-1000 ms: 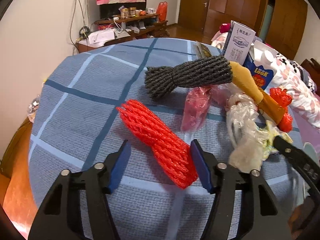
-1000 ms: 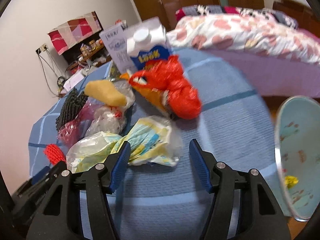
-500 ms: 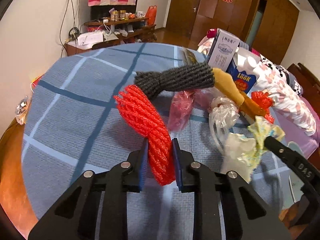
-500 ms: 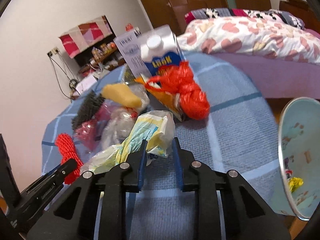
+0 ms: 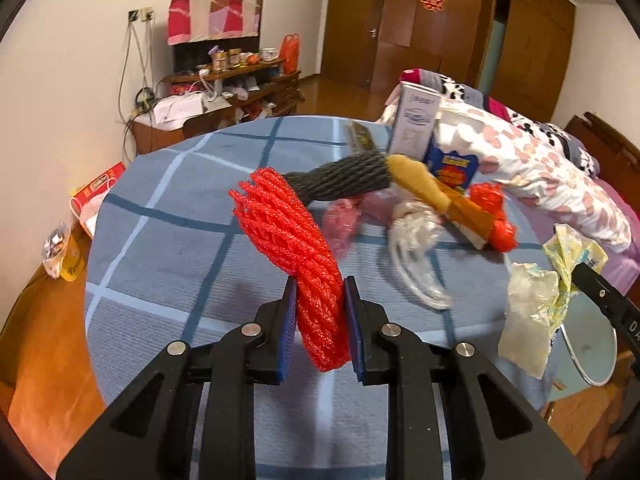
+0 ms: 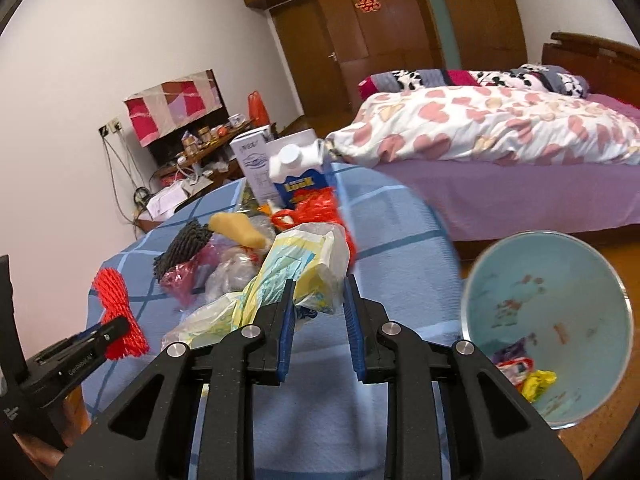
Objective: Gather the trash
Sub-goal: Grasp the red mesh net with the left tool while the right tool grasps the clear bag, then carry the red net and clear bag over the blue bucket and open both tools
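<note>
- Jaws of the left gripper [image 5: 320, 320] are clamping the lower part of the red foam net [image 5: 298, 248], which is lifting clear of the tabletop [image 5: 168, 240] and leaning up and away from the gripper.
- Jaws of the right gripper [image 6: 319, 312] are pinching the yellow-and-clear plastic wrapper [image 6: 300, 272]; its loose end is trailing toward the red foam net side, above the tabletop.
- In the left wrist view, the same wrapper [image 5: 540, 300] is hanging from the right gripper's tip beyond the tabletop edge, over the round bin.
- Round bin [image 6: 548, 320], pale blue inside, is sitting on the floor just off the tabletop edge, on the far side from the red foam net; a few coloured scraps are lying at its bottom.
- Remaining trash is lying in a cluster on the tabletop behind the red foam net: a black foam net [image 5: 344, 180], a pink plastic bag [image 5: 340, 224], a clear plastic bag [image 5: 416, 240], a yellow-and-brown item [image 5: 436, 196], and a red-orange plastic bag [image 5: 496, 216].
- Blue milk carton [image 6: 300, 176] and a white box [image 6: 252, 168] are standing upright behind that cluster, touching or nearly touching each other.
- Bed [image 6: 500, 132] with a heart-print quilt is standing beyond the tabletop.
</note>
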The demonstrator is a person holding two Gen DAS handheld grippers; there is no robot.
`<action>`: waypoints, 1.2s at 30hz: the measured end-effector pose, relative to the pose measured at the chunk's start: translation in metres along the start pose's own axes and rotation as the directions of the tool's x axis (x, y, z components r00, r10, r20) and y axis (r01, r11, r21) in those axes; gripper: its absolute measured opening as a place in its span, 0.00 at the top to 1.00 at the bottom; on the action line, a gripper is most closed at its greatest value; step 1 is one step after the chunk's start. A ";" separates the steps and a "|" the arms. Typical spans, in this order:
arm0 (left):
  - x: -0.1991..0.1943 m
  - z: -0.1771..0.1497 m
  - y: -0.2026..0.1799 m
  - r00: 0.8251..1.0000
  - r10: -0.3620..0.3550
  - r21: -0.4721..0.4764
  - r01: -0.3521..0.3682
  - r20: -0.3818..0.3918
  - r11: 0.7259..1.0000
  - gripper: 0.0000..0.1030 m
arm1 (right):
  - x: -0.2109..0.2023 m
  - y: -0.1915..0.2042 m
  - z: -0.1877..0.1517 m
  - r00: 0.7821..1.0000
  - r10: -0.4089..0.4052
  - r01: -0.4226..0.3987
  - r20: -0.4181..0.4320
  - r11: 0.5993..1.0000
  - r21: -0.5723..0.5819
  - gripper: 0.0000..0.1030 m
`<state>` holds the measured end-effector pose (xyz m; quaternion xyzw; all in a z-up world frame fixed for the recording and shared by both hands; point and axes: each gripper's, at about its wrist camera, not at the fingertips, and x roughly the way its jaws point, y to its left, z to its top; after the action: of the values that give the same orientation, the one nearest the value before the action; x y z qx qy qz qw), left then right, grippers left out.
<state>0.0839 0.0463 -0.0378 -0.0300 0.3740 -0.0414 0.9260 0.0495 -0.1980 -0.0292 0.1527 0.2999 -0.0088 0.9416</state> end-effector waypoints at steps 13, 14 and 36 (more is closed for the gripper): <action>-0.024 -0.008 -0.064 0.997 -0.069 0.137 0.065 0.030 0.988 0.78 | -0.044 -0.039 -0.009 0.995 -0.075 0.072 0.059 0.997 0.036 0.76; -0.026 -0.009 -0.069 0.997 -0.075 0.149 0.069 0.032 0.986 0.78 | -0.047 -0.041 -0.010 0.995 -0.080 0.078 0.061 0.996 0.039 0.76; -0.049 -0.026 -0.153 0.983 -0.182 0.309 0.164 0.032 0.937 0.78 | -0.094 -0.116 -0.024 0.969 -0.229 0.210 0.098 0.963 0.166 0.76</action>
<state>0.0223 -0.1020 -0.0087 0.0792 0.3309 -0.1790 0.9232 -0.0532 -0.3083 -0.0271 0.1903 0.2580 -0.1453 0.9360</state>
